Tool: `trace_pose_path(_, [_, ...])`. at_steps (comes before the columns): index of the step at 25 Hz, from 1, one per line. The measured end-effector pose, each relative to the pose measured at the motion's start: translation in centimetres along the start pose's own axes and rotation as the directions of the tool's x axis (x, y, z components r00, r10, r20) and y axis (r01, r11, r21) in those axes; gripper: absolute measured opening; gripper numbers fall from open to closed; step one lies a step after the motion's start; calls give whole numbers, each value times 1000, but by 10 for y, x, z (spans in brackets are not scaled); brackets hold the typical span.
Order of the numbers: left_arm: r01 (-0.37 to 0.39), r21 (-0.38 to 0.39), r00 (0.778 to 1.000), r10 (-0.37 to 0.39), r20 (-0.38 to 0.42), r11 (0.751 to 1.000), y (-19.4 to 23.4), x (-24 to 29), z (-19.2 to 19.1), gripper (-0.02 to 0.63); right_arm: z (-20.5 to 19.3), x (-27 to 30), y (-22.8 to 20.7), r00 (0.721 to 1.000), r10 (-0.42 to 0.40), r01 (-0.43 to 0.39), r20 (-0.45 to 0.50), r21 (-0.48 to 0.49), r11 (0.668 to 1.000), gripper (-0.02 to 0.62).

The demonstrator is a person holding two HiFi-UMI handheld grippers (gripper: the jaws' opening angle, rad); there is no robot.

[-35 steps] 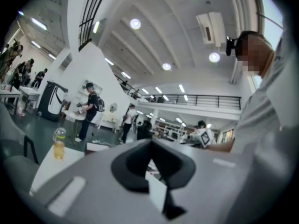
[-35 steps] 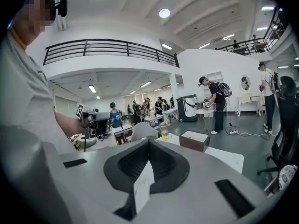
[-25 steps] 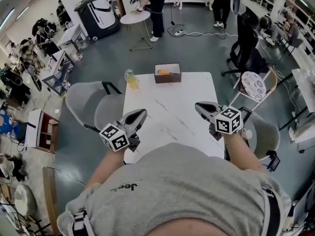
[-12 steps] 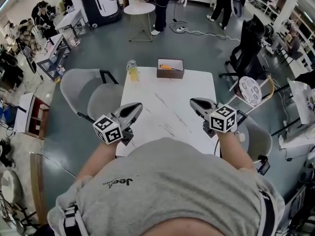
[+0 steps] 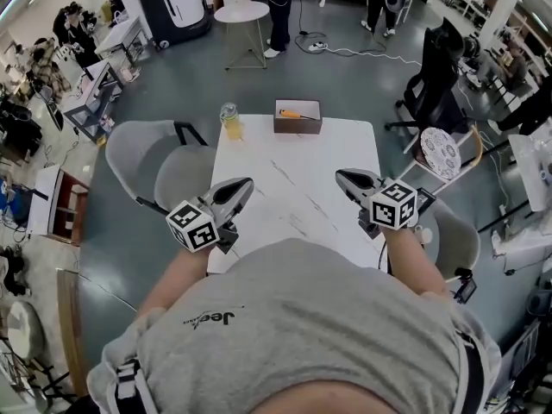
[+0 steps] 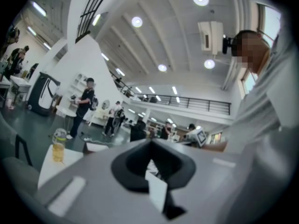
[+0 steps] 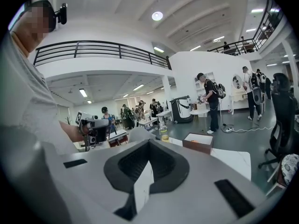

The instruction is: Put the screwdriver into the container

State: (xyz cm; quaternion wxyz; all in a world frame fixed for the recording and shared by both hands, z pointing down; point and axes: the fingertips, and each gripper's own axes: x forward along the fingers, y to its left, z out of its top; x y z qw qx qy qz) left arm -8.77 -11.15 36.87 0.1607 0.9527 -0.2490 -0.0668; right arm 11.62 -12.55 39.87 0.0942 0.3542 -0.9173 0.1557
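While we hold both grippers over the near end of the white worktop [image 5: 297,188], the left gripper [image 5: 244,184] has its jaws pressed together on nothing, and the right gripper [image 5: 342,176] is closed and empty too. Well ahead of both pairs of jaws, at the far edge, sits the brown container [image 5: 297,128]. The screwdriver [image 5: 291,115] lies inside it, its long axis crosswise to our jaws, orange handle toward the left gripper's side. A bottle of yellow liquid [image 5: 229,121] stands ahead of the left jaws.

screwdriver [image 5: 291,114] in container [image 5: 297,126] — table's [image 5: 302,188] far edge, bottle [image 5: 229,121] left
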Motion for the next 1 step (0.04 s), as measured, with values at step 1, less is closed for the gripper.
trace_pose_path(1, [3, 0, 1000, -3, 0, 1000, 0, 1, 0, 3, 0, 0, -1, 1000, -2, 2, 3, 1, 1000, 8])
